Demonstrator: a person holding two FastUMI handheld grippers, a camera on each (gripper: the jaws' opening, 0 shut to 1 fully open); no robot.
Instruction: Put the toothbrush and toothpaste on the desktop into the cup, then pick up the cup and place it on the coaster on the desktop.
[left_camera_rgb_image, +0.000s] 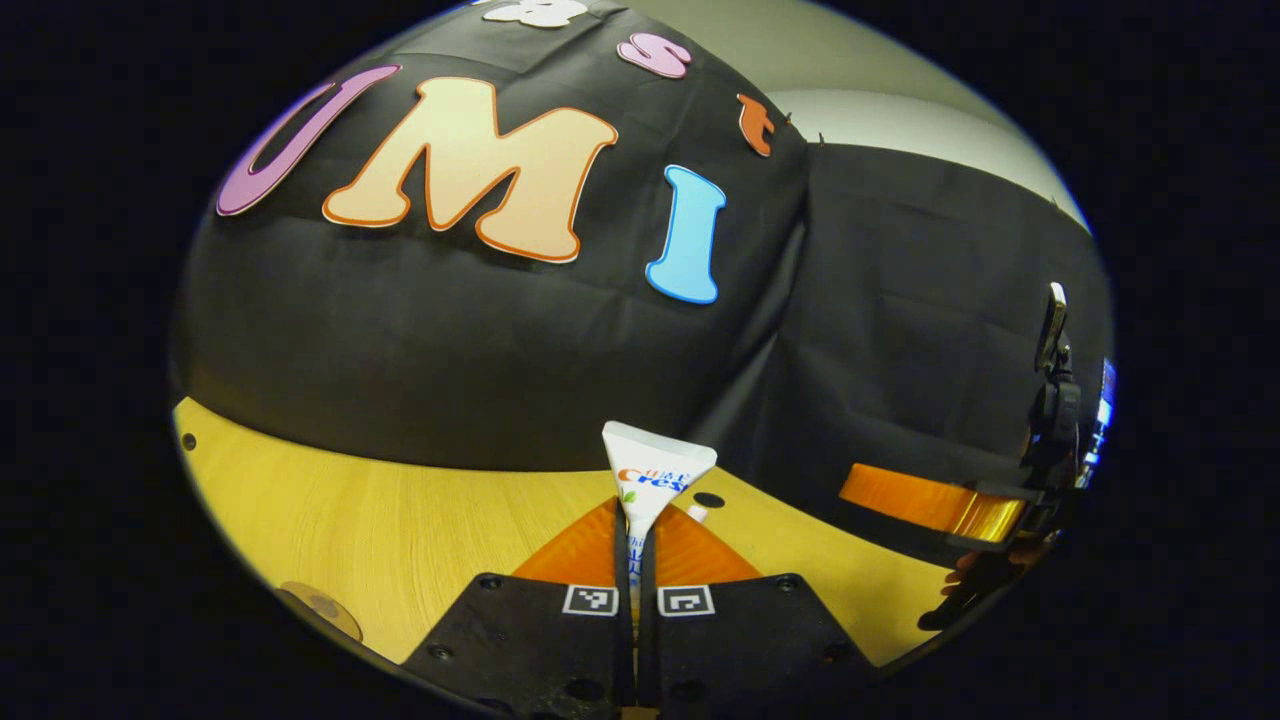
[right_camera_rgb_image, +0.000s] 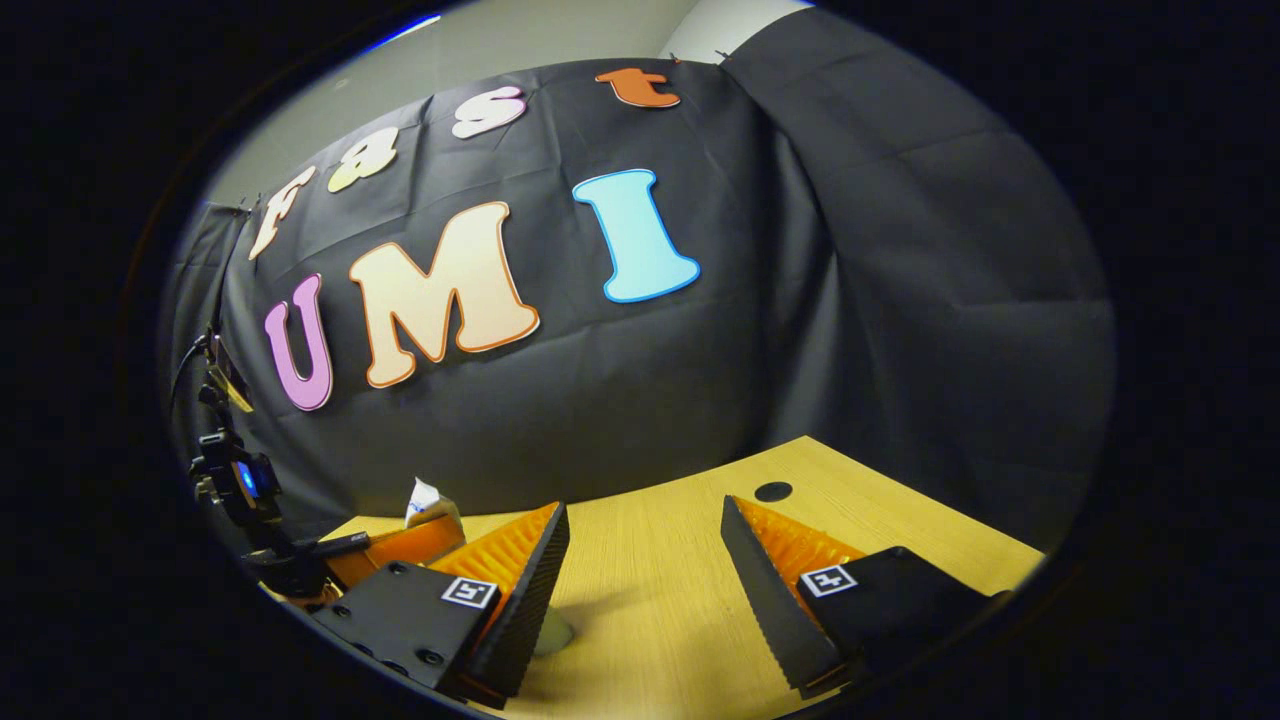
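left gripper view looks along the left gripper (left_camera_rgb_image: 640, 545), whose fingers (left_camera_rgb_image: 575, 550) are pressed together on the toothpaste (left_camera_rgb_image: 655, 470). the tube stands upright between them, its flat crimped end fanning out above the tips and its lower part caught in the narrow slit where the two fingers meet. it is lifted off the wooden bench (left_camera_rgb_image: 380, 530), which runs below and behind it, with a small dark hole (left_camera_rgb_image: 708, 499) in the surface just beyond the tube. at the right edge the right gripper (left_camera_rgb_image: 950, 505) shows farther off, with a hand (left_camera_rgb_image: 985, 575) under it.

right gripper view shows the right gripper (right_camera_rgb_image: 645, 525) with its fingers (right_camera_rgb_image: 525, 585) spread wide apart and nothing between them but bare bench (right_camera_rgb_image: 650, 590). off to the left, the left gripper (right_camera_rgb_image: 400, 545) holds the toothpaste (right_camera_rgb_image: 422, 498), whose white end pokes up above it, well apart from the right fingers. a dark hole (right_camera_rgb_image: 772, 491) lies in the bench near the far edge.
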